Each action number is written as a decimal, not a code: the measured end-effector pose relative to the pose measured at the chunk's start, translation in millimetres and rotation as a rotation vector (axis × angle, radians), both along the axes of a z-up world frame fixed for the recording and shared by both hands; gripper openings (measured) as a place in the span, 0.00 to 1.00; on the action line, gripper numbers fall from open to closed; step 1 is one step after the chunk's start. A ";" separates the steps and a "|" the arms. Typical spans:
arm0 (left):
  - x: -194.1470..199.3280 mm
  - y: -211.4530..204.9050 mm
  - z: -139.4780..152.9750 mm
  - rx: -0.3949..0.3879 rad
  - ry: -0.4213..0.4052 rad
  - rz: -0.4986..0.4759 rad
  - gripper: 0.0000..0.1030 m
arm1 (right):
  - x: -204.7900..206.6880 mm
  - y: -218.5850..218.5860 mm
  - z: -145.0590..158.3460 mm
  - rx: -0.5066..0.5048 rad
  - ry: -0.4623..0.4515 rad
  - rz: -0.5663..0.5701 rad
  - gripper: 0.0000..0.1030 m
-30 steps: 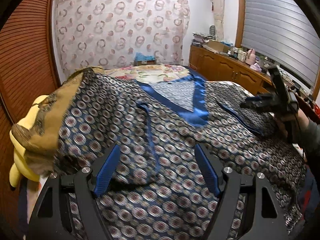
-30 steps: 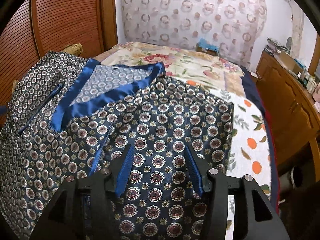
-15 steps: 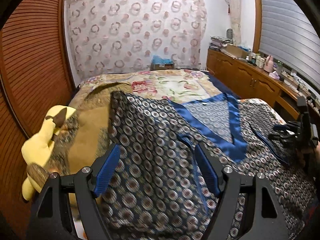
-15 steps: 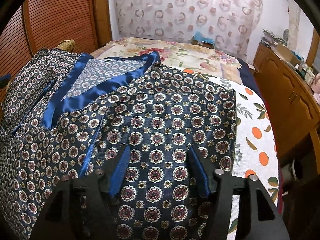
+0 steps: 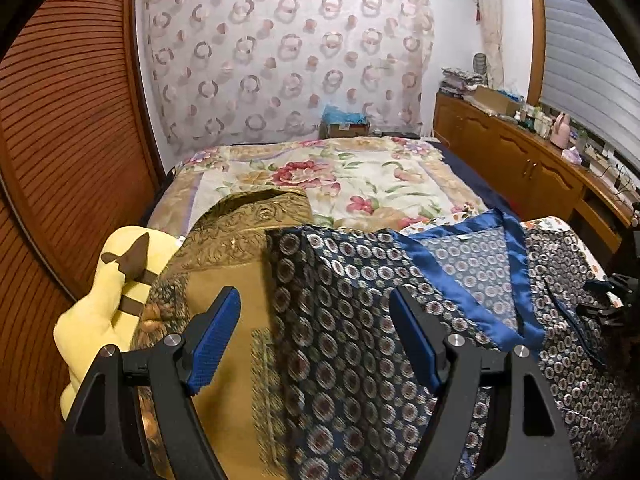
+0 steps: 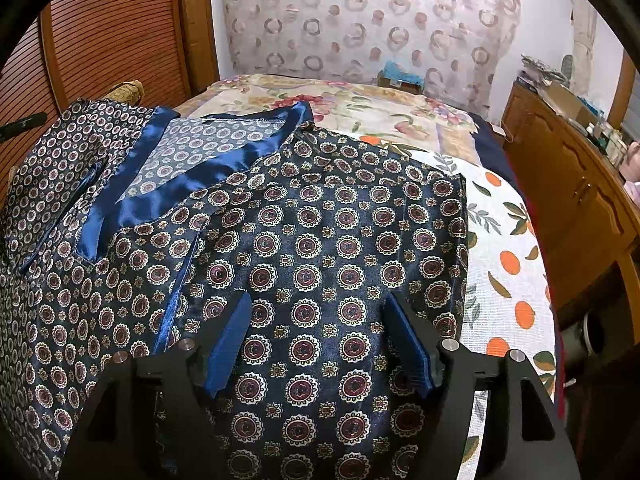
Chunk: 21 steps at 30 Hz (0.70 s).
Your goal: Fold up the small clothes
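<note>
the right hand-held gripper [image 6: 318,338] is opening above the patterned shirt [image 6: 320,248] lying on the bed [image 6: 508,240], pinching nothing, while the left hand-held gripper [image 5: 316,338], open and empty, is pulling away, suggesting a fold just released.

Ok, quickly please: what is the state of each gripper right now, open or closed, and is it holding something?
Left gripper: open, holding nothing.
Right gripper: opening above the patterned shirt, nothing gripped.
</note>
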<state>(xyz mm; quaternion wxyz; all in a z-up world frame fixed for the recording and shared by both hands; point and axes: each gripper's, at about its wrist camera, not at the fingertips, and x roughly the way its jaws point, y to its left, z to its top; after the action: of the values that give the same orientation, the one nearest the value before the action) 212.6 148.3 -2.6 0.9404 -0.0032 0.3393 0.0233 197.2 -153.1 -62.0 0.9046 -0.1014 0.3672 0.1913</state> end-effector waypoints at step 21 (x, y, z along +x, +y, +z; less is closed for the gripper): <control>33.8 11.6 -25.9 0.008 0.130 -0.014 0.24 | -0.7 1.3 -0.6 -0.001 0.000 0.010 0.76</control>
<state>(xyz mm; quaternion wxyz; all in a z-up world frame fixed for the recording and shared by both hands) 246.4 159.9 -28.5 0.9165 0.0044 0.3995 0.0184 196.5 -151.8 -62.6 0.9034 -0.1036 0.3670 0.1958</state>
